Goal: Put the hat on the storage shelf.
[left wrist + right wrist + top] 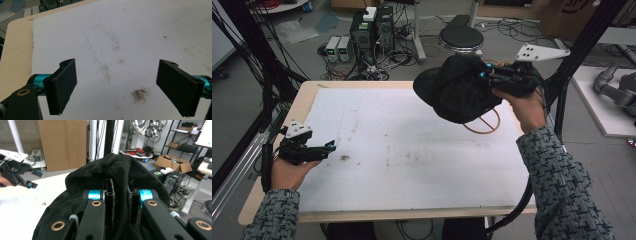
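- Black cap (459, 90) hangs in the air above the far right part of the counter (307, 97), pinched by the right claw (486, 76); its brim points toward the left in the high view.
- Right claw (120, 202) is clenched on a fold of the cap's (110, 172) fabric, its two black jaws drawn close together with cloth bunched between them and draped over the teal fittings.
- A hand (527, 107) in a patterned sleeve (562, 185) holds that claw up, with its grey plate (539, 52) on top.
- Below the cap, a wooden ring (484, 125) lies on the white mat (412, 150), partly hidden by the cap.
- Left claw (329, 147) is released: in the left gripper view its jaws stand wide apart with nothing between them (117, 87).
- It rests low at the near left edge of the mat (125, 37), well apart from the cap, above a brown stain (140, 95).
- Beyond the counter, a round stool (461, 37) and computer boxes (372, 30) stand on the floor.
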Motion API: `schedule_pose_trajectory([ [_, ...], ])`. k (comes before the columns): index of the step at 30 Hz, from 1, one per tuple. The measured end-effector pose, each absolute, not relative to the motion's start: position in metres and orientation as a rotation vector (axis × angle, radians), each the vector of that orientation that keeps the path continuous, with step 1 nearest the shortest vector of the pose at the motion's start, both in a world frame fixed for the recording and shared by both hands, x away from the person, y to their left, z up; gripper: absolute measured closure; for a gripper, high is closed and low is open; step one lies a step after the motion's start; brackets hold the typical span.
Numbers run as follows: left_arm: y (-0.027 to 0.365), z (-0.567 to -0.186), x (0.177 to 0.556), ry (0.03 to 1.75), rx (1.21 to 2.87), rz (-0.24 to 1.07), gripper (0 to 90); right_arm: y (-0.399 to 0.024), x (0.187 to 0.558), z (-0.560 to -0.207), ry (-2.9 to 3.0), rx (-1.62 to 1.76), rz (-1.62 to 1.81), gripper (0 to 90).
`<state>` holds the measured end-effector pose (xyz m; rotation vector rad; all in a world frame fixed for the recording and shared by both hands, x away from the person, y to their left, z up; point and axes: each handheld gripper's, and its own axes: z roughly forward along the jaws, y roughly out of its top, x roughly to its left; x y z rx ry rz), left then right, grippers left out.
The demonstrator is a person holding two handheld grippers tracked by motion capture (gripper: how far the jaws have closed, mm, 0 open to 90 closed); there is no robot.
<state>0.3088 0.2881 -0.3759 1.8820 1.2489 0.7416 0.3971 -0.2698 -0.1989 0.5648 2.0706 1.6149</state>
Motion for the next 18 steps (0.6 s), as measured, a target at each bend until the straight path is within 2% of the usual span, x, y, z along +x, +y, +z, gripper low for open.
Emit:
schedule_pose_trajectory([
  [5, 0.289, -0.377, 0.308, 1.254, 1.879, 0.736, 17.0, -0.285, 0.409, -0.186, 2.037, 0.570, 1.630, 82.4],
  [18, 0.288, -0.378, 0.309, 1.259, 1.883, 0.732, 17.0, -0.316, 0.432, -0.190, 1.997, 0.582, 1.625, 82.1],
])
